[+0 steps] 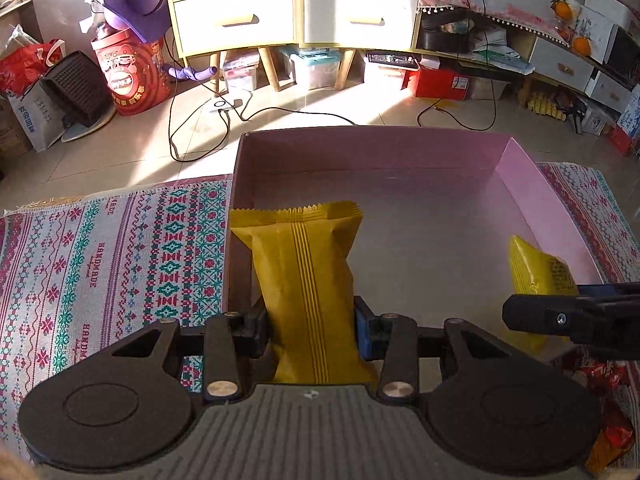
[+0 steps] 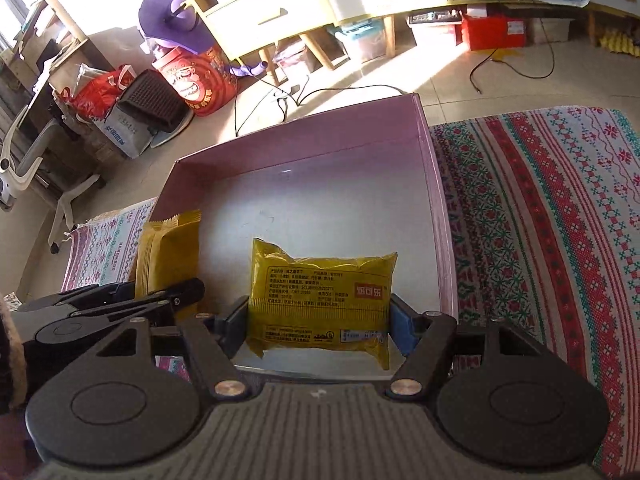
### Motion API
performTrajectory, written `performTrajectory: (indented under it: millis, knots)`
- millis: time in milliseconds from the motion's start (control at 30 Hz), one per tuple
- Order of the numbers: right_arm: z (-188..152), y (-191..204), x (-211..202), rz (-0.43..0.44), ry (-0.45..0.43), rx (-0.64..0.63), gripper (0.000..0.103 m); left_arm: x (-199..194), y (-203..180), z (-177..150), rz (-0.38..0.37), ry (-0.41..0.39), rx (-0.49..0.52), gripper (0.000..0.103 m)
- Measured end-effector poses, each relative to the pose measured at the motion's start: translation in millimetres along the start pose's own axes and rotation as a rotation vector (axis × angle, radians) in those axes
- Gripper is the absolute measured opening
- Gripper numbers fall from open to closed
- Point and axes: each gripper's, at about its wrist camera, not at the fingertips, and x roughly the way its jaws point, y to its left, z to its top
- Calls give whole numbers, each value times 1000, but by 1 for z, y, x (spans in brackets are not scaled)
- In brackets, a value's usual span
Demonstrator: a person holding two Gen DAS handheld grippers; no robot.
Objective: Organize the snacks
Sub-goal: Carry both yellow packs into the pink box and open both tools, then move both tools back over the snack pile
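A pink open box (image 1: 372, 148) stands on a patterned cloth (image 1: 120, 264); it also shows in the right wrist view (image 2: 300, 136). My left gripper (image 1: 310, 332) is shut on a mustard striped snack pack (image 1: 304, 280), held over the box's near left corner; the same pack shows in the right wrist view (image 2: 168, 252). My right gripper (image 2: 318, 324) is shut on a yellow printed snack pack (image 2: 320, 296), held over the box's near edge; that pack also shows in the left wrist view (image 1: 536, 268), with the right gripper's fingers (image 1: 560, 316) in front of it.
Red snack wrappers (image 1: 608, 400) lie on the cloth at the near right. Beyond the box is tiled floor with cables (image 1: 200, 128), a red drum (image 1: 132, 76), bags and white drawer cabinets (image 1: 296, 16). The cloth (image 2: 540, 220) stretches right of the box.
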Motion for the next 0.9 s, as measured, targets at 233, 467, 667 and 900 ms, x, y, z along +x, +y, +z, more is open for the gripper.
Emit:
performTrajectory:
  millis: [233,467,667,900]
  knots:
    - [-5,6,-9,-22,-19,-22,70,-12,6,-6,-13,6,-28,47]
    - [-2,9,-34,2,-94,-7,88,-35,1,-9,-32,-57,-15,77]
    - [-14,21,-60,-70,-148,-93,96,-56,-3,-22,-38,-66,23,91]
    - [-35,33,-79,-127,-186,-191,102,-85,-3,-42,-53,-70,45,98]
